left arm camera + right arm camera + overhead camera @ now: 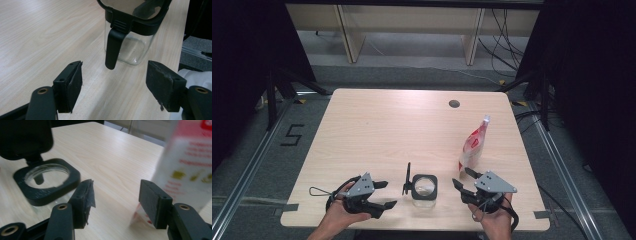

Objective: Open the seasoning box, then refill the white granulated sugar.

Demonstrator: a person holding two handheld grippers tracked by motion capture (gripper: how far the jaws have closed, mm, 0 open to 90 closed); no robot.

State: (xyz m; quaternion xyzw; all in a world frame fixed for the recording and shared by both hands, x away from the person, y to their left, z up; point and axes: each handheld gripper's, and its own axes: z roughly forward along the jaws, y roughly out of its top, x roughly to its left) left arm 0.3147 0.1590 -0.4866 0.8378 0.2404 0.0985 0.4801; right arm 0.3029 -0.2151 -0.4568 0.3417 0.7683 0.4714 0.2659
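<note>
Jar [425, 187] set near table [377, 130] front edge, between grippers; pouch [474, 143] stood right, farther back.

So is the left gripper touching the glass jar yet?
Apart. In the left gripper view, bare table lies between the open left gripper and the glass jar.

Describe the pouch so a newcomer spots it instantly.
Start at the wooden table and go to its right side, just beyond the right gripper. The pouch stands there, tall, white and red; the jar beside it is clear glass with a black rim.
</note>
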